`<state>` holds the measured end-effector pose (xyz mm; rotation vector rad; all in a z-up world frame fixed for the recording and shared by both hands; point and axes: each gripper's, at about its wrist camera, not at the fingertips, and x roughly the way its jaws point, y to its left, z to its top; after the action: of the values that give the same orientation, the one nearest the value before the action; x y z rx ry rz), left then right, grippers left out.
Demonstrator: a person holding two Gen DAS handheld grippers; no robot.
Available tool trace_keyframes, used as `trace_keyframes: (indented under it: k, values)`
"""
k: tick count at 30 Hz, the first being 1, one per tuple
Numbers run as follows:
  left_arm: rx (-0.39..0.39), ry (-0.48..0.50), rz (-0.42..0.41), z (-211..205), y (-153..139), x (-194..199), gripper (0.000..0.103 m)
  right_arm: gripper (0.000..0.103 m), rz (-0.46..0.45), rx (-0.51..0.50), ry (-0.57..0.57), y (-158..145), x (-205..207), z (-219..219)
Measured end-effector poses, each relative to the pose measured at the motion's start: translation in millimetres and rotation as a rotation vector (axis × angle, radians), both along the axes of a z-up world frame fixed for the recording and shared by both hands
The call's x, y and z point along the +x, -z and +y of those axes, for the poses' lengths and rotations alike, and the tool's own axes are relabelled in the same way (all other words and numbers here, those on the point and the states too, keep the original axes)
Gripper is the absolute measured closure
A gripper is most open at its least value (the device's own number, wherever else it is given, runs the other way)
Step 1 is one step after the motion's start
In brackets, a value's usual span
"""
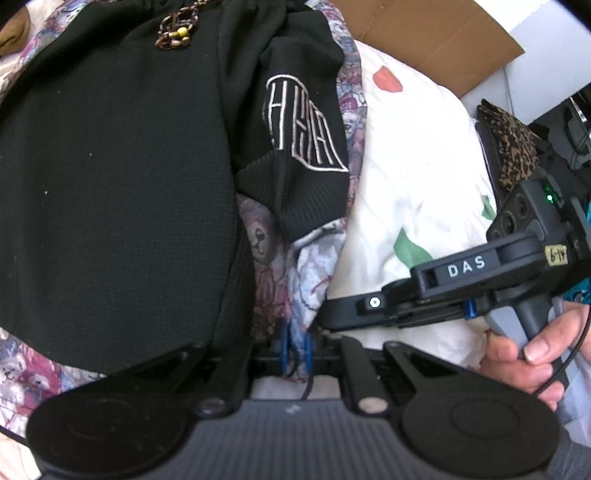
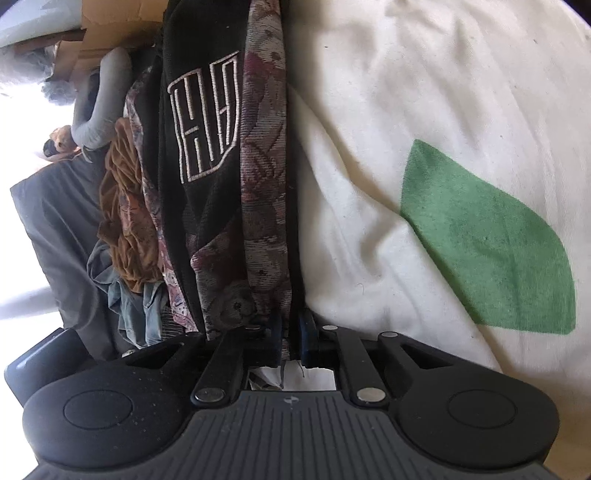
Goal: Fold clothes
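While the black shorts (image 1: 110, 177) lie spread on the teddy-bear cloth (image 1: 266, 273), their stitched white emblem (image 1: 306, 125) sits at about one o'clock from my left gripper (image 1: 295, 349) in its own view. That gripper's blue pads are pressed together on a fold of the bear cloth at the garment's near edge. In the right wrist view my right gripper (image 2: 291, 334) is likewise nipped on the cloth's edge, with the fabric running away from it toward twelve o'clock as a long band, the emblem (image 2: 205, 122) at about eleven. The garment's long axis thus points straight away from both tools. Seen from the left view, the right gripper (image 1: 332, 321) comes in from three o'clock and its tip lies just beside my left pads, so I judge both hands equally near the same edge. A white sheet (image 2: 406, 129) with a green leaf print (image 2: 491, 243) lies at one to three o'clock; cardboard (image 1: 424, 33) stands beyond.
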<state>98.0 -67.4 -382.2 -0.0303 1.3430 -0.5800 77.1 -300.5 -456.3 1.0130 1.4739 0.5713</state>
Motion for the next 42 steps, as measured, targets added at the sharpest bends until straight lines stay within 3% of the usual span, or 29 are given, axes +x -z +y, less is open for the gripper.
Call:
trace_keyframes:
  k: [5,19,23,28,42]
  values:
    - [-0.011,-0.014,0.007,-2.3,-2.6,0.7,0.085,0.098,-0.025,-0.018,-0.02,-9.2,1.6,-4.6]
    - [-0.058,-0.022,-0.002,-8.5,-13.8,2.5,0.089,0.099,-0.109,-0.112,0.031,-47.9,-3.3,-78.7]
    - [-0.075,-0.006,0.007,-2.8,-20.3,-1.1,0.089,0.1,-0.136,-0.14,0.003,-59.8,-5.6,-87.0]
    - [-0.072,0.037,0.026,-10.8,-23.3,-6.0,0.098,0.1,-0.147,-0.172,-0.049,-74.3,-11.1,-92.1]
    - [0.016,0.022,-0.006,-18.4,-21.9,-5.3,0.101,0.096,-0.127,-0.232,-0.08,-45.1,-19.3,-75.4]
